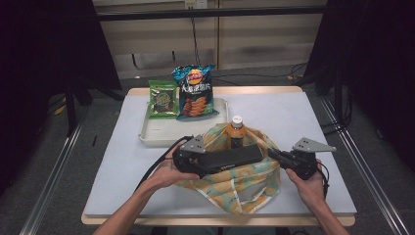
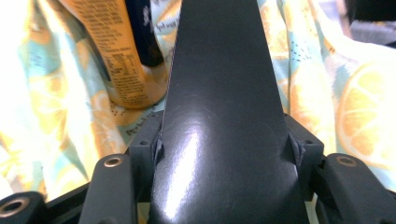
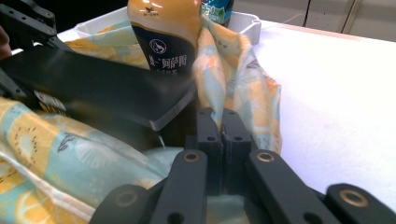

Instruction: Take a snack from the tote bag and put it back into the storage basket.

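Packing a flat black box into the fruit-print bag

Step in hand, as I judge it: sliding the black box [image 1: 234,157] into the cloth bag [image 1: 240,188] beside the bottle [image 1: 237,131] standing upright inside it.

- Left hand-held gripper [image 1: 195,161]: jaws pinching the near-left end of the box across its width; in the left gripper view the pads sit against both edges. The box lies roughly level across the bag's mouth, its far end just in front of the bottle.
- Right hand-held gripper [image 3: 223,140]: jaws pressed together on a fold of the bag's rim at the right side, cloth caught between the pads.

To do it well: keep the rim held out and up so the mouth stays wide; tip the box's free end down and steer it past the bottle, which looks easy to topple. Don't release until the box rests on the bag's floor.

Materials:
- Box: rigid, thin, smooth, slightly glossy, with straight edges.
- Bag: soft, limp cloth, teal and orange citrus print, wrinkling freely.
- Bottle: rounded, orange contents, dark label, pale cap.
- Bench [image 1: 298,122]: matte pale surface.
- Far left: white tray [image 1: 151,134] holding a blue chip bag [image 1: 195,93] and a green packet [image 1: 163,99], both crinkly foil.
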